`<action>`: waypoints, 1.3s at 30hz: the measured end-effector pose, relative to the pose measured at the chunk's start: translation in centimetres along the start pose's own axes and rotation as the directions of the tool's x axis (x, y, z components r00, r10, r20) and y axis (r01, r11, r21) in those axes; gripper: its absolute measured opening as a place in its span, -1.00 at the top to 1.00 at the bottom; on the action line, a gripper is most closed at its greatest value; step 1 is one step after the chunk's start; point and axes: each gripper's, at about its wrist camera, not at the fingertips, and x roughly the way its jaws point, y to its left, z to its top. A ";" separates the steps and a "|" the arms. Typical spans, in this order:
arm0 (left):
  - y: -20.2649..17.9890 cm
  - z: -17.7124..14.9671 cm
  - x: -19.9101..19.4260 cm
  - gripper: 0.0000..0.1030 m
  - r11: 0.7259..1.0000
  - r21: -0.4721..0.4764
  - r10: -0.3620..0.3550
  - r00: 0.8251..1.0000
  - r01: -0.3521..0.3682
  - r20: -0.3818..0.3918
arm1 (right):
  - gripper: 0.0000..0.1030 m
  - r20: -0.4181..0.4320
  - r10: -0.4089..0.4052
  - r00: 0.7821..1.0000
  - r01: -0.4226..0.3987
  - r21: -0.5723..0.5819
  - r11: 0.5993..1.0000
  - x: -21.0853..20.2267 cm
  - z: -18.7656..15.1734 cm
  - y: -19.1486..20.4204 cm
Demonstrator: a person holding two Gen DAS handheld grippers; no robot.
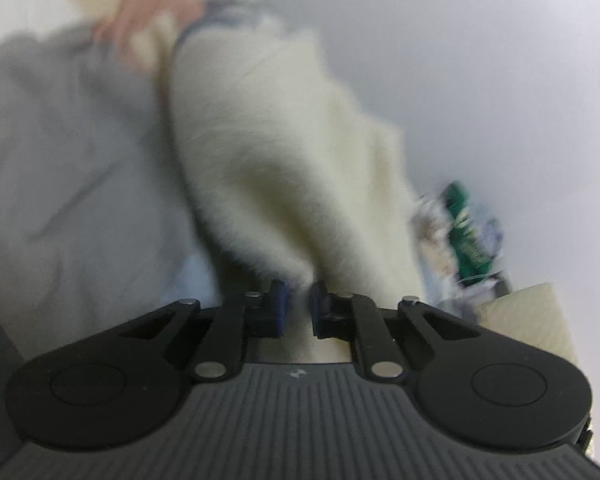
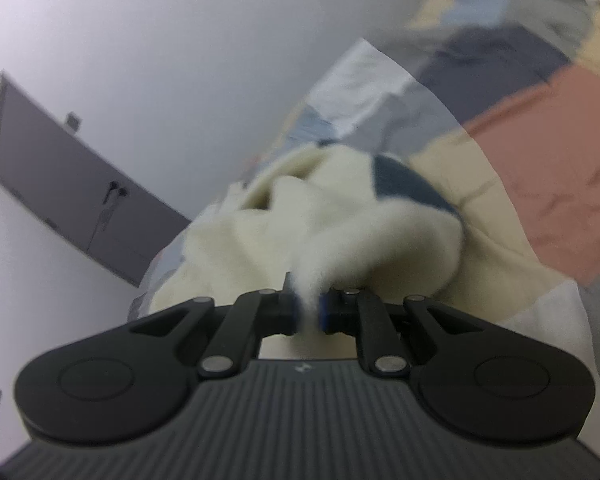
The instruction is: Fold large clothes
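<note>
A cream fleece garment (image 1: pixel 284 168) hangs stretched in front of the left wrist view. Its lower edge runs down between the blue pads of my left gripper (image 1: pixel 298 304), which is shut on it. In the right wrist view the same fluffy cream garment (image 2: pixel 300 224), with a dark blue panel (image 2: pixel 412 188), lies bunched over a patchwork bedspread. A tuft of it is pinched between the pads of my right gripper (image 2: pixel 309 312), shut on the fabric. Both views are blurred.
A person in a grey top (image 1: pixel 60 168) stands at the left, one hand (image 1: pixel 140 28) near the garment's top. A shelf with a green packet (image 1: pixel 466 232) is at the right. The bedspread (image 2: pixel 540 168) has pink, cream and blue patches. A dark wall screen (image 2: pixel 68 184) hangs left.
</note>
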 end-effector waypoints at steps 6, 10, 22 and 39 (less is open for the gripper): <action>-1.7 1.1 -6.7 0.80 0.979 0.016 -0.202 0.971 0.202 0.124 | 0.75 0.090 0.136 0.987 -0.129 -0.089 0.988 -5.2 0.6 2.7; -4.2 2.5 -10.5 0.81 0.961 0.045 -0.275 0.943 0.272 0.187 | 0.75 0.111 0.208 0.972 -0.189 -0.165 0.968 -8.3 0.9 5.4; -15.4 9.3 -21.3 0.82 0.879 0.228 -0.471 0.836 0.418 0.281 | 0.75 0.197 0.434 0.879 -0.338 -0.385 0.859 -18.1 8.5 19.7; -29.9 19.1 -26.4 0.80 0.825 0.519 -0.469 0.783 0.224 0.409 | 0.73 0.279 0.479 0.832 -0.252 -0.580 0.775 -22.6 21.0 37.3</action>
